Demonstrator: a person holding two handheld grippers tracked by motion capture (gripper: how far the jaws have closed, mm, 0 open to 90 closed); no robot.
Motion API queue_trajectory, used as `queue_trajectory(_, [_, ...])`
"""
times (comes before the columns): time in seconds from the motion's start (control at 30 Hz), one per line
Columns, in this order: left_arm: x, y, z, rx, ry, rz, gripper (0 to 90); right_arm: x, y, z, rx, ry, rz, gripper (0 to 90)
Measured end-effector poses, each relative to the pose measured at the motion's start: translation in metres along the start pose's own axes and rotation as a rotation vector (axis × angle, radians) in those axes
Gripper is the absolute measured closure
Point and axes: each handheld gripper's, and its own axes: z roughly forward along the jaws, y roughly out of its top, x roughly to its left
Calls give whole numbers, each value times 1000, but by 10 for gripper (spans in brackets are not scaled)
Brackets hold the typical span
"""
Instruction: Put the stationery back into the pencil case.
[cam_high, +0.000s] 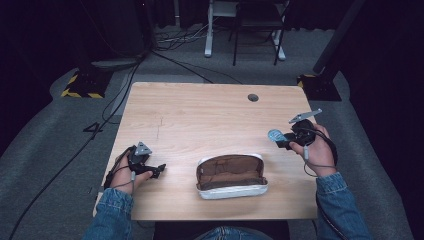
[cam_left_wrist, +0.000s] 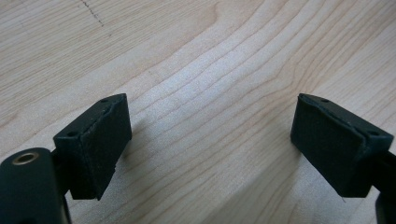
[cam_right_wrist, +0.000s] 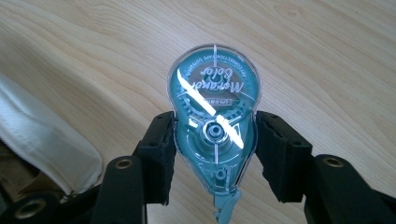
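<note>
An open pencil case (cam_high: 231, 176), white outside and brown inside, lies near the table's front edge. To its right my right gripper (cam_high: 283, 139) is shut on a teal correction tape dispenser (cam_high: 275, 135), held above the wood. In the right gripper view the dispenser (cam_right_wrist: 214, 123) sits flat between both jaws of that gripper (cam_right_wrist: 215, 156), its rounded end pointing away, and the case's white edge (cam_right_wrist: 42, 135) shows at the left. My left gripper (cam_high: 159, 170) rests at the front left, open, with bare wood between its fingers (cam_left_wrist: 100, 140).
The wooden table (cam_high: 200, 115) has a small round hole (cam_high: 253, 97) near its far right. Cables and stand bases lie on the grey floor beyond the table. Denim sleeves come in at both bottom corners.
</note>
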Motion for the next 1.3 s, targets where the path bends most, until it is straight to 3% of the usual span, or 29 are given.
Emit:
queue_trajectory(0.83, [0,1,1,2,-5,0,116,55,20,-43,-67,97,-105,501])
queue_trajectory(1.3, [0,1,2,1,-3,1,112,88,27,-42,-54,173,-185,501])
